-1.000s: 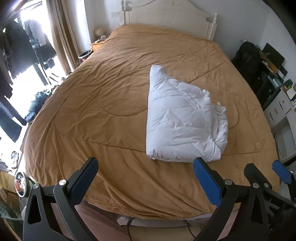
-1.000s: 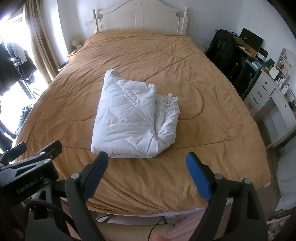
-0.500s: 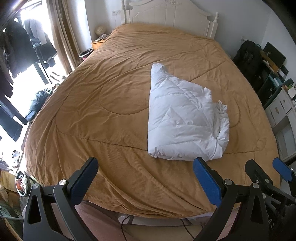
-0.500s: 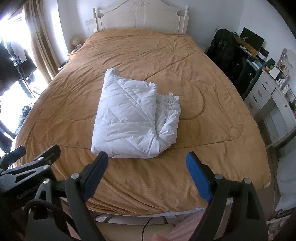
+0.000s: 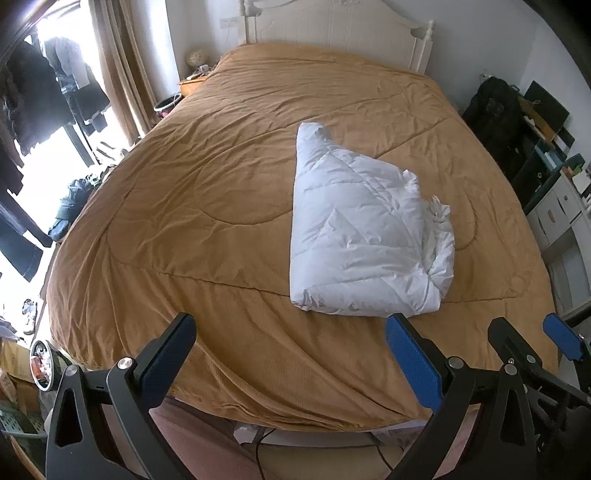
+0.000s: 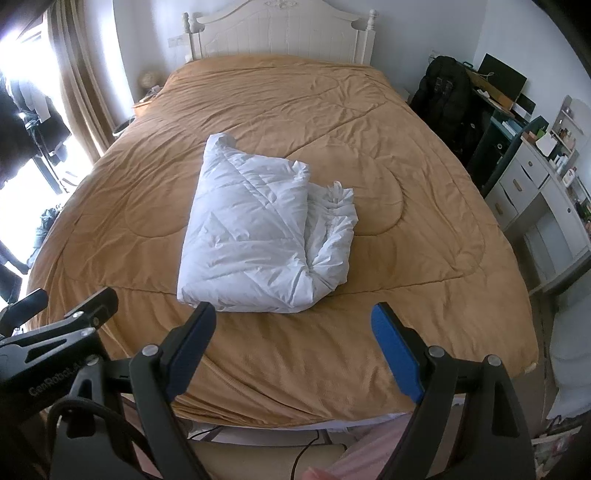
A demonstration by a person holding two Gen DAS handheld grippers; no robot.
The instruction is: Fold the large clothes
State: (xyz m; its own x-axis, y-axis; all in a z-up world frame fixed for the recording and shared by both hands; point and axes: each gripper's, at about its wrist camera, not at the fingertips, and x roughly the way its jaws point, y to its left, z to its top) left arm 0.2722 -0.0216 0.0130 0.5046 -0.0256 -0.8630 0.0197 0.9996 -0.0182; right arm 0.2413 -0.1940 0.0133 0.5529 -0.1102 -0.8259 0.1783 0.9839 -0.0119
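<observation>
Left wrist view looks down at a big bed with a brown cover [image 5: 207, 206]. A white puffy garment [image 5: 362, 236] lies folded on the cover, a bit to the right of the middle. Its loose, bunched edge is on the right side. The left gripper [image 5: 291, 343] is above the foot end of the bed, with its two blue pads spread wide and nothing between them. It is not touching the white puffy garment.

The right wrist view shows the same white puffy garment [image 6: 258, 229] just past the right gripper [image 6: 295, 332]. This gripper's jaws are wide apart too and hold nothing. The left gripper [image 6: 62, 306] shows at the left edge. A white headboard [image 6: 280, 33] stands at the far end of the bed.
</observation>
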